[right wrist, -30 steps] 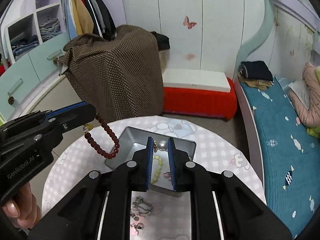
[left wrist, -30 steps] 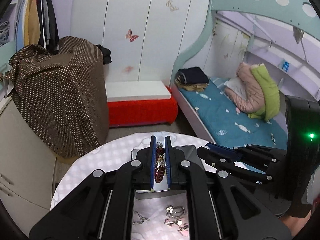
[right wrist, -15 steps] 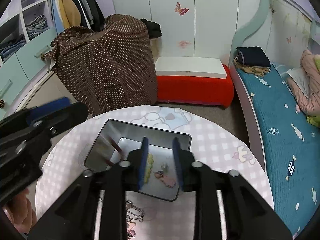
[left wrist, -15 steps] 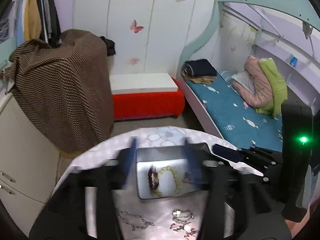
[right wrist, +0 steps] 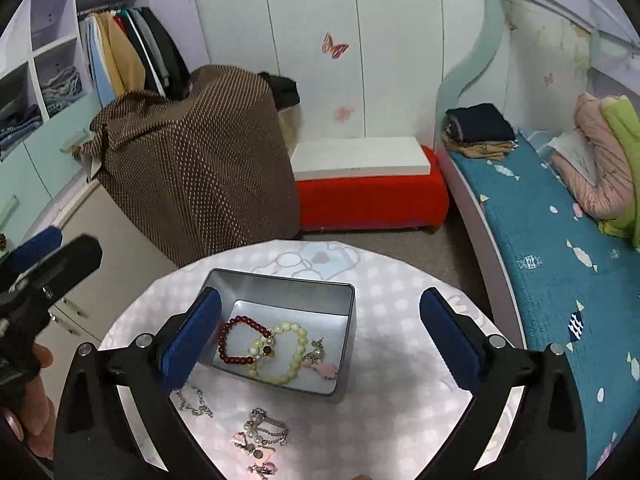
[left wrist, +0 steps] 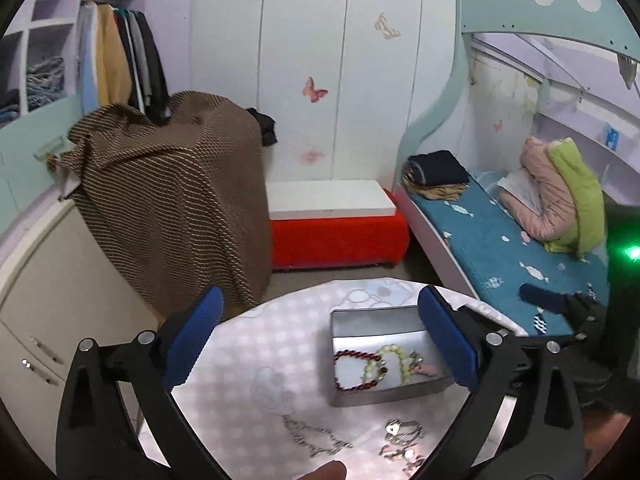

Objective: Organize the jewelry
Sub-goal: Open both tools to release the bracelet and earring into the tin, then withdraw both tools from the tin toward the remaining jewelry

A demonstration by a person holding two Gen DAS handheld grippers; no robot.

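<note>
A round table [right wrist: 384, 280] with a pale checked cloth holds an open metal tin [right wrist: 316, 292] near its middle. Just in front of the tin, a silver chain [right wrist: 194, 400] and a pearl-and-pink jewelry cluster [right wrist: 260, 440] lie on the cloth.

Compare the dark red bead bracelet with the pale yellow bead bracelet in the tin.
The dark red bead bracelet has small, deep maroon beads; the pale yellow bead bracelet has larger, creamy beads. The red one lies nearer the left wall of the metal tin; the yellow one sits mid-floor, beside the pink earrings. The yellow loop looks wider. Both are closed bead loops lying flat, overlapping where they meet.
</note>
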